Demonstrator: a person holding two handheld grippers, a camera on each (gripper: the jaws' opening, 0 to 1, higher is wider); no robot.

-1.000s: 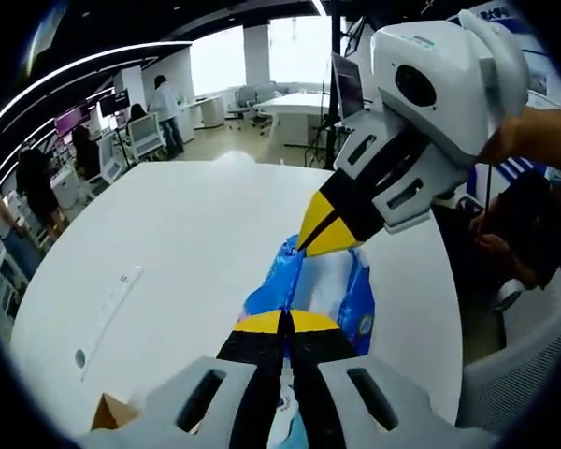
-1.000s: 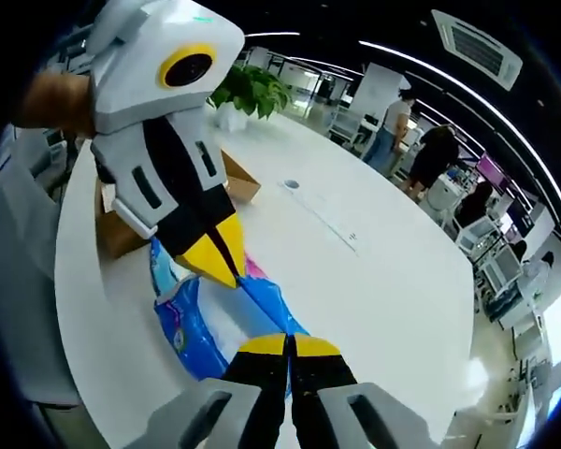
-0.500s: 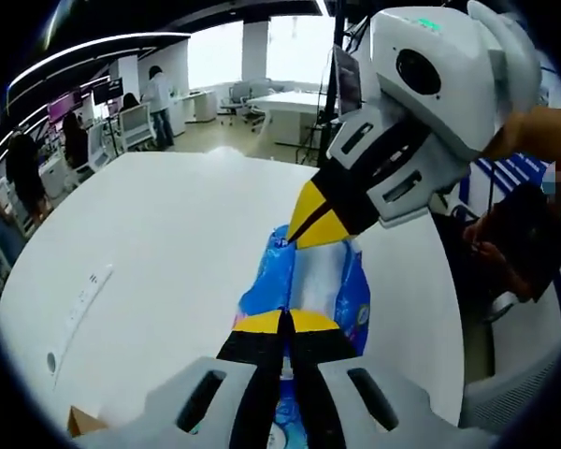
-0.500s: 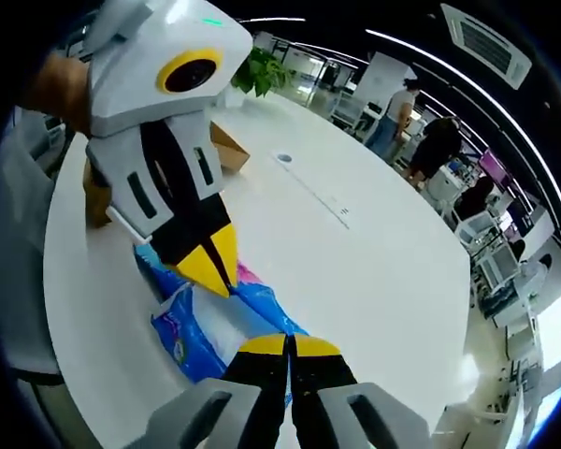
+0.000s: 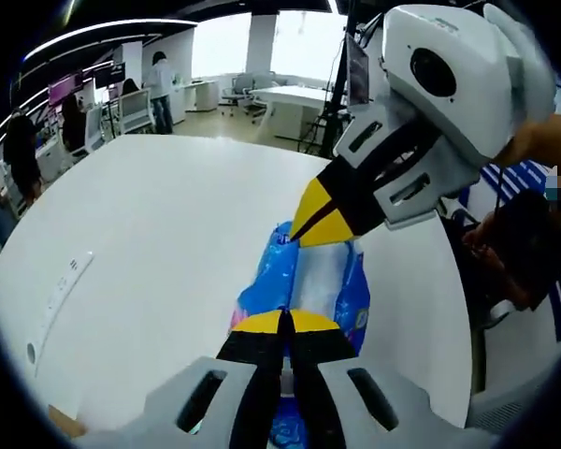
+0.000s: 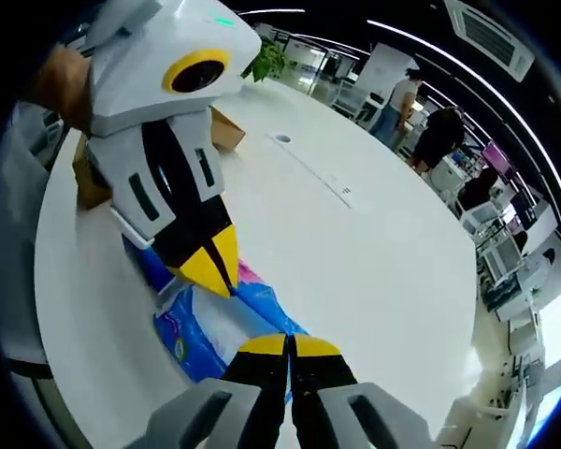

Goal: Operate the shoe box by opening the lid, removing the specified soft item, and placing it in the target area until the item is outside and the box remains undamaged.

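STEP: you're carrying the blue soft pack (image 5: 309,281) out toward the target area | GRIP: left gripper (image 5: 282,323) and right gripper (image 6: 288,346) each pinch one end | WHERE: pack over the white table (image 5: 159,243), away from the cardboard box (image 6: 220,131) | NEXT: likely lower it level, then release.

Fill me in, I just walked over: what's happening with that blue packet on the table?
A person holds a gripper in each hand, and both are shut on a soft blue packet, one at each end. The left gripper and right gripper hold it over the white table. The cardboard box sits behind, so the packet is already out.
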